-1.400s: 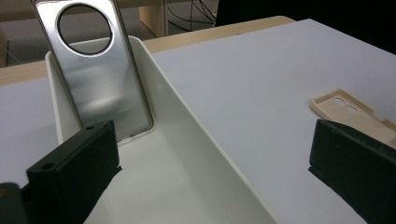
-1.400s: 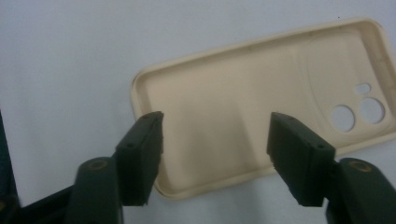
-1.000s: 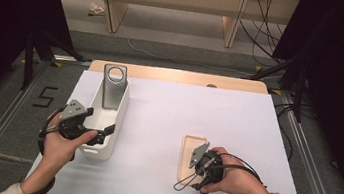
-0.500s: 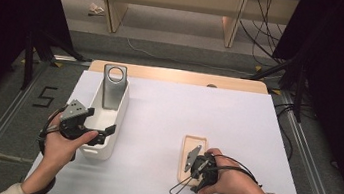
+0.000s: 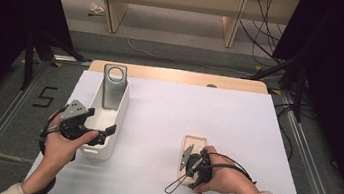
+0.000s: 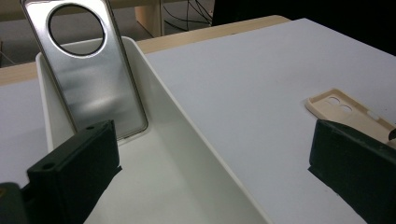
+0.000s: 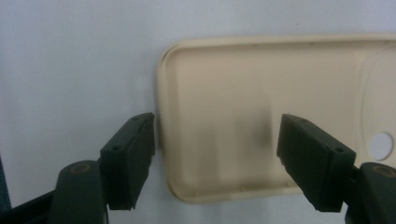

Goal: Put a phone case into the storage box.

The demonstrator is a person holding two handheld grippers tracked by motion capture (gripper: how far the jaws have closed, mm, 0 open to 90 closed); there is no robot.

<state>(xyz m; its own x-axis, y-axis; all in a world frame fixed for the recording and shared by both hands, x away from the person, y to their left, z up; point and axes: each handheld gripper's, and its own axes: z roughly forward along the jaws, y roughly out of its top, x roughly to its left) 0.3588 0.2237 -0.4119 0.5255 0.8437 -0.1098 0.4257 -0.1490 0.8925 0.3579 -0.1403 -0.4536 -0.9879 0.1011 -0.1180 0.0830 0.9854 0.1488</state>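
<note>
A beige phone case (image 5: 193,145) lies hollow side up on the white table, right of centre. My right gripper (image 5: 191,156) hangs over its near end, pointing down. In the right gripper view the jaws of this gripper (image 7: 217,154) straddle the long rim of the beige case (image 7: 224,107), one outside it and one over the hollow. They have just been closing but stand apart from the rim. At the left, a silver phone case (image 5: 112,86) leans upright in a white bin (image 5: 119,115). My left gripper (image 5: 106,134) is open across the bin's right wall (image 6: 196,135).
The bin runs along the table's left side, its silver case (image 6: 100,88) at the far end. The beige case (image 6: 348,109) lies to the bin's right. A wooden strip (image 5: 177,76) borders the far edge. Metal rails (image 5: 305,145) flank the table.
My right gripper has shifted slightly left and nearer over the near end of the beige case. The left hand and the bin have not moved.
</note>
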